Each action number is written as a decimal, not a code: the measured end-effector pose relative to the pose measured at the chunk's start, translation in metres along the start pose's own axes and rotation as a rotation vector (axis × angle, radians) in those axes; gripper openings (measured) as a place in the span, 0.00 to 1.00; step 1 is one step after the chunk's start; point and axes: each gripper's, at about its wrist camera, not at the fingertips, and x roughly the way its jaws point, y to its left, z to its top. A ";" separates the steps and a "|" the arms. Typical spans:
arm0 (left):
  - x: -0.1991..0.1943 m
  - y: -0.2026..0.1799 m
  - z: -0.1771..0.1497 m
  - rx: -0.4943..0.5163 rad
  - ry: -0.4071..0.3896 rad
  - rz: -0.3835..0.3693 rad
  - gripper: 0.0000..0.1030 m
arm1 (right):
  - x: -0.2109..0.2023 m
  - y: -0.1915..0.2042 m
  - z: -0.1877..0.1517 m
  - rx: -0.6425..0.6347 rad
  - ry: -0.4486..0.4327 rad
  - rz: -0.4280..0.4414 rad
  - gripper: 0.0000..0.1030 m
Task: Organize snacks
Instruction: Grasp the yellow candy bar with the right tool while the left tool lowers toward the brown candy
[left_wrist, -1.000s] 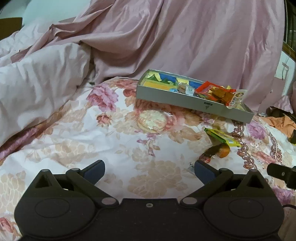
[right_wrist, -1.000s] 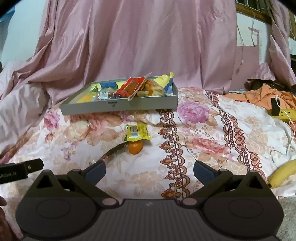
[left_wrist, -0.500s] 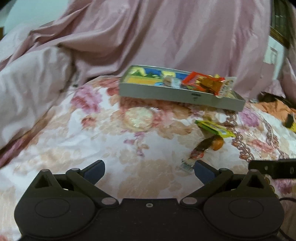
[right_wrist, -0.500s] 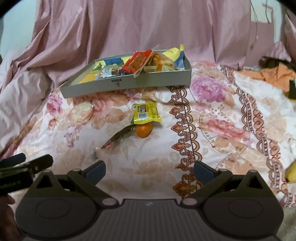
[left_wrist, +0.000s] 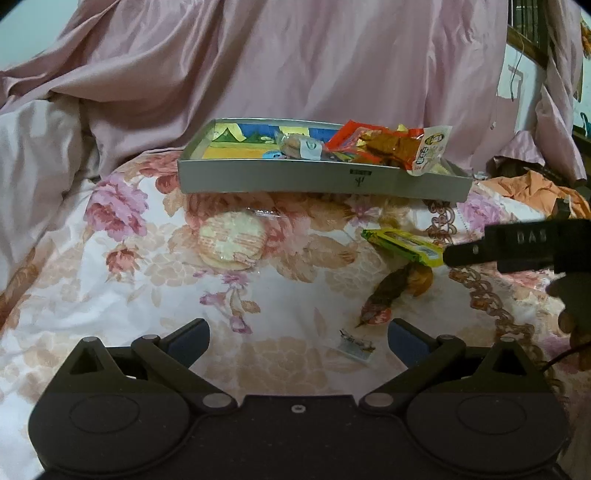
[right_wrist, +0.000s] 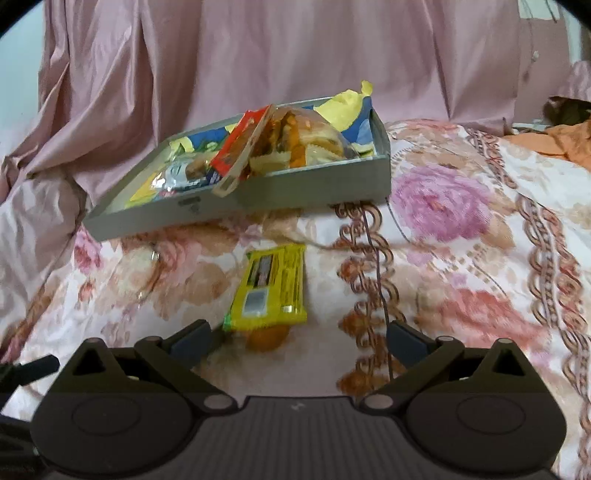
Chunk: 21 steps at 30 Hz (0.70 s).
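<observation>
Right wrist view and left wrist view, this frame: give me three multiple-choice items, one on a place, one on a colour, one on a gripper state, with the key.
1. Where does the round rice cracker lie?
A. inside the grey tray
B. on the floral bedspread, in front of the tray
C. between the left gripper's fingers

2. What colour is the flat snack packet nearest the right gripper?
A. yellow
B. blue
C. white

3. How does the left gripper stand?
A. shut on a packet
B. shut and empty
C. open, holding nothing

Key: 1 B, the cracker rests on the floral bedspread just short of the grey tray. 2 A, its wrapper is yellow with a dark label. 3 C, the fingers stand wide apart with only bedspread between them.
</observation>
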 end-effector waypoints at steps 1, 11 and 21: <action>0.004 0.000 0.001 0.010 -0.001 0.007 0.99 | 0.003 -0.001 0.003 -0.008 -0.007 0.000 1.00; 0.038 -0.017 0.016 0.108 0.005 -0.060 0.99 | 0.032 0.014 0.015 -0.187 -0.056 0.039 1.00; 0.070 -0.044 0.020 0.171 0.040 -0.105 0.99 | 0.057 0.011 0.019 -0.136 0.024 0.065 1.00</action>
